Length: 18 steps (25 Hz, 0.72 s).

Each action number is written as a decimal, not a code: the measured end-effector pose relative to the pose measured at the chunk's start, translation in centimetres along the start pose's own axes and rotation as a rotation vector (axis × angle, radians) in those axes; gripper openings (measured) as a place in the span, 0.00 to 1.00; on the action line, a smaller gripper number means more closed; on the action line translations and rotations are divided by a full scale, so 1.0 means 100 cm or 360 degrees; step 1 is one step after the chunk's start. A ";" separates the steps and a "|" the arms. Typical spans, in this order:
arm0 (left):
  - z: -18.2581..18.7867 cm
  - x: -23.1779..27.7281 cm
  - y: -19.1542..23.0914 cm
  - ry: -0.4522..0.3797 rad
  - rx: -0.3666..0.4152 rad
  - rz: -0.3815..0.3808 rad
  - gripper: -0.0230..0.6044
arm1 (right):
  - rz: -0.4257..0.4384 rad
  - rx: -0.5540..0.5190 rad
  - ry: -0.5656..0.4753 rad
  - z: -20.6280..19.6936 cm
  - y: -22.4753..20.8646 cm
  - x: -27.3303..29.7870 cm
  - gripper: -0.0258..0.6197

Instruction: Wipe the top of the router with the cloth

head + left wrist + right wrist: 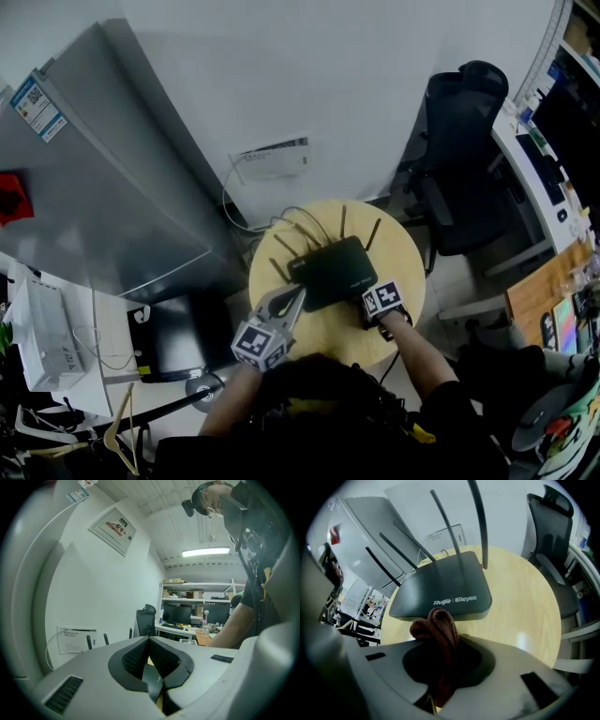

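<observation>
Three views, so going one at a time.

Head view first: looking down on a round wooden table (405,272) and seeing the black router (333,272) lying flat about mid-table, antennas (343,221) sticking up along its far edge. Spotting the left gripper (292,302) reaching in at the router's near-left corner and the right gripper (372,311) sitting at its near-right corner. Also noticing a dark chair (464,141) behind the table, over by the wall. Not making out the cloth from up here.

Left gripper view: looking along the left gripper (149,640) and seeing its jaws closed down to a point, pinching what looks like a thin dark edge of the router (153,679). Catching the chair (145,619) and a desk (180,629) with monitors (177,613) in the background, plus the person's arm (232,627) at right.

Right gripper view: seeing the right gripper (449,645) clamping down on a bunched reddish-brown cloth (435,626), the wad poking out past the tips. Finding that cloth right at the front edge of the router (445,585), not up on its top, and not managing to tell whether touching. Seeing the router sitting flat on the table (525,616), antennas (449,529) rising behind, chair (553,531) at upper right.
</observation>
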<state>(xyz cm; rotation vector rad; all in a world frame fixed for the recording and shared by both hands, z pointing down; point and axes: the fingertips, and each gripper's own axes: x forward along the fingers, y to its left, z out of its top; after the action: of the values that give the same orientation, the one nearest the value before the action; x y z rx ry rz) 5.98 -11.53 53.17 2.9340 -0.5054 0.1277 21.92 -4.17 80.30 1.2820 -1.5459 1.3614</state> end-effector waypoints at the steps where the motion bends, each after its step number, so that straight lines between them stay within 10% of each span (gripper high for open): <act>1: -0.001 0.001 0.000 0.0009 -0.0003 0.0012 0.03 | 0.0001 0.0002 0.0000 0.000 -0.004 0.000 0.13; 18: 0.001 0.014 -0.022 -0.0024 -0.0001 0.0222 0.03 | -0.0026 0.0025 -0.0053 0.005 -0.066 -0.016 0.13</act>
<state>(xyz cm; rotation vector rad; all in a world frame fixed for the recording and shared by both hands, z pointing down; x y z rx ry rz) 8.06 -9.91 52.93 2.8993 -0.7124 0.1227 28.70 -4.03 80.53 1.3302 -1.5467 1.3511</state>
